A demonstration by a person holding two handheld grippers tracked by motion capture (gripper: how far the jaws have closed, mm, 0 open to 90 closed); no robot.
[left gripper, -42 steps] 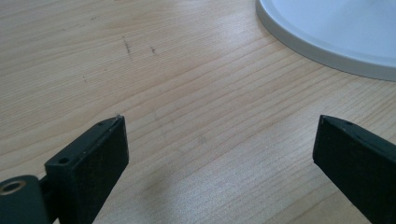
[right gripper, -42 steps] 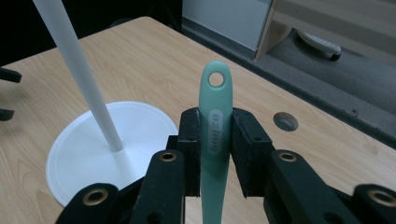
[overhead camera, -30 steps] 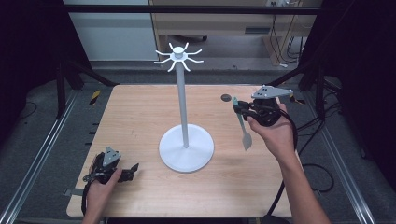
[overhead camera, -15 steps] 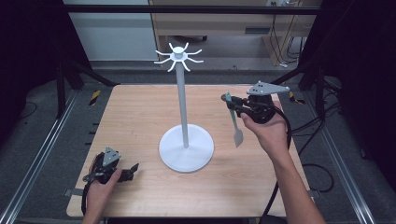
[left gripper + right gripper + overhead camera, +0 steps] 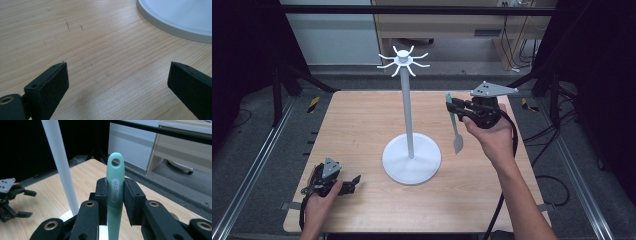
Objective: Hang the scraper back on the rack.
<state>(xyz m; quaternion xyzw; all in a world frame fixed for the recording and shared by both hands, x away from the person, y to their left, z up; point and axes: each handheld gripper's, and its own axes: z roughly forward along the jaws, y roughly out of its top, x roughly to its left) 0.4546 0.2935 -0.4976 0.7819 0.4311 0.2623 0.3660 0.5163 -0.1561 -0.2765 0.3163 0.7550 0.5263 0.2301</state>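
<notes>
A hook stand [image 5: 411, 150] is being borne near the middle of the wooden table [image 5: 362, 125], its pole rising from a round base. To the right of the pole, a spatula [image 5: 455, 127] is being held above the table in the right gripper [image 5: 453, 106], blade hanging down. At the near left corner, well apart from the base, the left gripper [image 5: 354, 182] is being rested on the tabletop.

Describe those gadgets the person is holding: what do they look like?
Both the left gripper and right gripper are black, each with two flat-padded jaws joined by brass-ringed pivots. A grey three-cornered plate with small holes tops each, and a black cable trails off. The forearms are bare, with no sleeves in view.
</notes>
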